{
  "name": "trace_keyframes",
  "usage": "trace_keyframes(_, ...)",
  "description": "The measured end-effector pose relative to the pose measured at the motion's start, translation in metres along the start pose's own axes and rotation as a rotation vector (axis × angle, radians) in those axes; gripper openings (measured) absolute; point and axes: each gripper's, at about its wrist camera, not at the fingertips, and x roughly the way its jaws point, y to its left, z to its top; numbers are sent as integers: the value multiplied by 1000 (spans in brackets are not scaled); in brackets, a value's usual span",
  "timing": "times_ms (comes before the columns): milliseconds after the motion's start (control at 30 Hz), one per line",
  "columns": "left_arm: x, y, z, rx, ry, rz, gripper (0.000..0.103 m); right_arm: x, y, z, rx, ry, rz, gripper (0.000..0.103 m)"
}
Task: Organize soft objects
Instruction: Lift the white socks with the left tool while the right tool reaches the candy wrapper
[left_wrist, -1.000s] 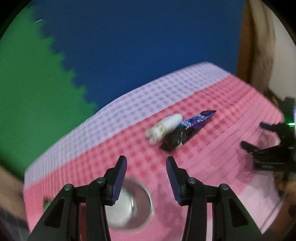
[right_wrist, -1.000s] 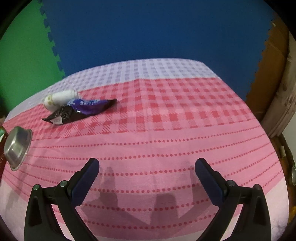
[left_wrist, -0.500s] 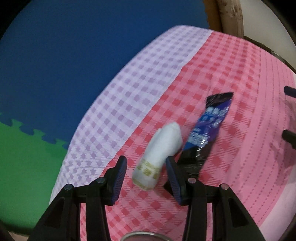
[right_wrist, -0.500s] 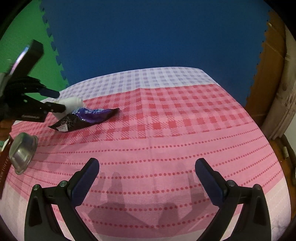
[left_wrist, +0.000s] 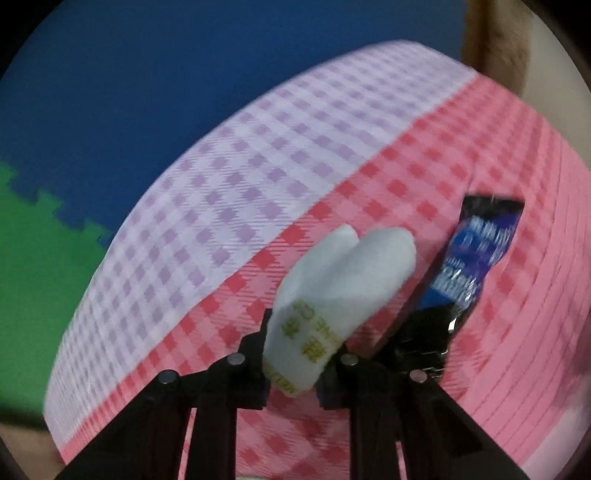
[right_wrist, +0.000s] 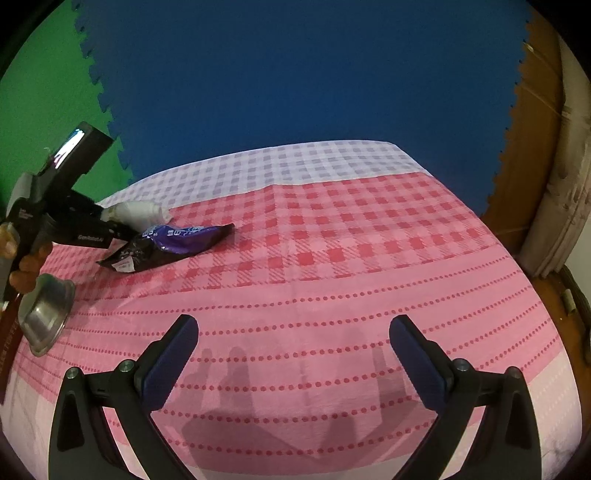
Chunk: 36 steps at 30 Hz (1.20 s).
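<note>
Left wrist view: your left gripper (left_wrist: 295, 354) pinches a white roll (left_wrist: 340, 291) with blurred gold print, just beside a dark packet (left_wrist: 465, 273) with unreadable lettering on the pink cloth (left_wrist: 517, 332). Your right gripper (right_wrist: 293, 354) hovers wide apart, holding nothing.

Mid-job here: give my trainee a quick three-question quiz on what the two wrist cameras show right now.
1. True or false: the left hand-held gripper is shut on the white sock.
2. What lies beside the sock on the checked cloth? A) dark snack wrapper B) red cup C) wooden spoon
3. Fill in: the right hand-held gripper is ___ and holds nothing.

Key: 1 true; 2 A; 3 open.
</note>
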Motion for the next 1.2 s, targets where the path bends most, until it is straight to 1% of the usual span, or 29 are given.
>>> trace_keyframes(67, -21, 3, -7, -82, -51, 2, 16, 0, -2, 0, 11, -1, -2, 103)
trace_keyframes(100, -37, 4, -14, -139, -83, -12, 16, 0, -3, 0, 16, -1, -5, 103)
trace_keyframes(200, -85, 3, -41, -272, -143, -36, 16, 0, -3, 0, 18, 2, -10, 103)
trace_keyframes(267, -117, -3, -71, -360, -161, -70, 16, 0, -3, 0, 18, 6, -11, 103)
trace_keyframes(333, -136, -4, -99, -430, -163, -84, 16, 1, -3, 0, 19, 13, -15, 103)
trace_keyframes(367, -146, -5, -118, -464, -165, -85, 16, 2, -3, 0, 17, 19, -17, 103)
trace_keyframes(433, -166, -9, -157, -513, -173, -53, 16, 7, -2, 1, 10, 41, -22, 103)
trace_keyframes(467, -168, -6, -171, -534, -172, -48, 16, 11, 0, 1, 0, 65, -26, 103)
trace_keyframes(500, -175, -7, -193, -564, -164, -46, 16, 15, 2, 1, -12, 91, -30, 103)
trace_keyframes(567, -185, -8, -230, -619, -140, -35, 16, 27, 8, 2, -36, 170, -21, 103)
trace_keyframes(600, -192, -9, -245, -641, -135, -29, 16, 31, 11, 3, -35, 210, 7, 103)
trace_keyframes(667, -202, -8, -272, -680, -128, -20, 16, 26, 18, 10, 16, 224, 111, 103)
trace_keyframes(700, -208, -9, -286, -696, -129, -1, 16, 25, 23, 16, 65, 235, 167, 103)
trace_keyframes(833, -229, -4, -321, -725, -145, 56, 16, 44, 47, 36, 202, 304, 275, 103)
trace_keyframes(900, -236, -5, -332, -731, -156, 65, 16, 62, 56, 43, 307, 351, 294, 103)
trace_keyframes(933, -239, -4, -337, -737, -164, 73, 16, 73, 59, 47, 378, 375, 291, 103)
trace_keyframes(967, -242, -3, -344, -744, -172, 77, 17, 81, 60, 50, 422, 389, 274, 103)
trace_keyframes(1067, -251, 5, -363, -775, -192, 65, 17, 95, 69, 62, 513, 387, 204, 103)
trace_keyframes(1100, -252, 8, -369, -786, -195, 66, 17, 102, 74, 65, 533, 404, 168, 103)
trace_keyframes(1167, -249, 10, -376, -795, -188, 61, 17, 111, 87, 75, 518, 417, 79, 103)
trace_keyframes(1200, -250, 12, -378, -798, -183, 64, 17, 116, 95, 79, 499, 424, 52, 103)
